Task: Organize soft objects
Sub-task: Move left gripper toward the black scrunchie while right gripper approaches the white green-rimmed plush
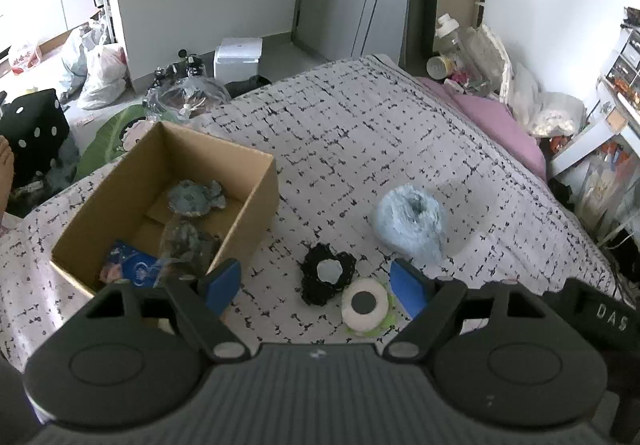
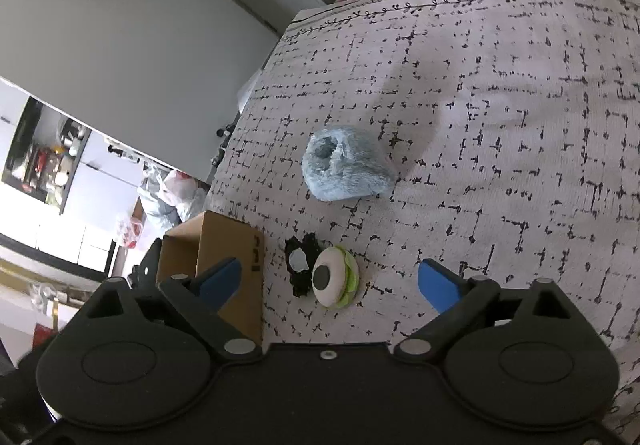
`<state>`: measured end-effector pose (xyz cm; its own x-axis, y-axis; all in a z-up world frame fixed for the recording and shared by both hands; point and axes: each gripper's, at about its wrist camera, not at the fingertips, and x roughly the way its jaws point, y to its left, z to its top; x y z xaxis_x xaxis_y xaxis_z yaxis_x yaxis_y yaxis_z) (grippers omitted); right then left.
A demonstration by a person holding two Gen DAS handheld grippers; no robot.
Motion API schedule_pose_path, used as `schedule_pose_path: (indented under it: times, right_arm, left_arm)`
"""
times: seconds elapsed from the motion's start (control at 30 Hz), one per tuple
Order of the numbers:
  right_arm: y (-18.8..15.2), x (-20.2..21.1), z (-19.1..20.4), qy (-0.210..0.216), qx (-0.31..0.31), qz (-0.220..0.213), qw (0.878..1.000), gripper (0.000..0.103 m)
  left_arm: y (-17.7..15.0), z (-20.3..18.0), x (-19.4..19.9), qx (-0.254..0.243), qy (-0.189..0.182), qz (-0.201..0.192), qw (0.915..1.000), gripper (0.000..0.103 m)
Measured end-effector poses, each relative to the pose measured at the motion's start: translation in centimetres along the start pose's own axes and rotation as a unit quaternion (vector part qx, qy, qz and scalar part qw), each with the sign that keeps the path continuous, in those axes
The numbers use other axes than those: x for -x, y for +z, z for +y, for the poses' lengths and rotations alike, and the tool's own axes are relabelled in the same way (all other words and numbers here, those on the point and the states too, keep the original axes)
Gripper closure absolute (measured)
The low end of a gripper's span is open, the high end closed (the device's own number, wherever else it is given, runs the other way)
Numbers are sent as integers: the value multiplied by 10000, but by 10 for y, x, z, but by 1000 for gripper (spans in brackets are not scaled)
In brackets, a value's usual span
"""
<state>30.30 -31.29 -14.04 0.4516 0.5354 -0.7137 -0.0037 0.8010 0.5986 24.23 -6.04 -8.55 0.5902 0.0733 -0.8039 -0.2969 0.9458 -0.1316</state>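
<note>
Soft objects: 3 loose on the patterned bedspread (image 1: 360,133), all to the right of the cardboard box (image 1: 256,201) in the left wrist view. Fluffy blue plush (image 1: 410,223) sits farthest from box, apart from the others. Black crochet piece (image 1: 326,277) w/ pale center lies nearer the box, touching the white-and-green round toy (image 1: 366,307) beside it. Box is open-topped, holds grey-blue soft items (image 1: 196,197) plus a blue packet (image 1: 134,267). Left gripper (image 1: 316,285) jaws wide, nothing held, above crochet piece and round toy. Right gripper (image 2: 332,281) also wide, empty, round toy between fingers, not touched.
</note>
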Motion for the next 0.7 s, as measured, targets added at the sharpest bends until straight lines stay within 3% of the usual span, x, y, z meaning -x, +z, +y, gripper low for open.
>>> schedule_pose_path:
  times: [0.17,0.23,0.33,0.47,0.7]
  right_arm:
    - [-3,-14,-3,70,-111,128,9998,26]
    - [-5,-21,-5,67,-198,222,9995,36]
    - [-6,-30,-7,88,-316,328,9989,47]
    - [-6,-39,-8,142,-378,404,9984,51]
    - [-4,-62,-9,1,-482,632,9968,52]
  left_arm:
    - [-7,-2,-15,121,-106,132,9998,26]
    - [-9,0,-22,213,-89,169,9996,26]
    - [-12,1,-30,302,-166,203,9992,33]
    - [-14,1,-44,399,-271,287,9984,51]
    - [-18,3,-64,572,-365,299,9972,57]
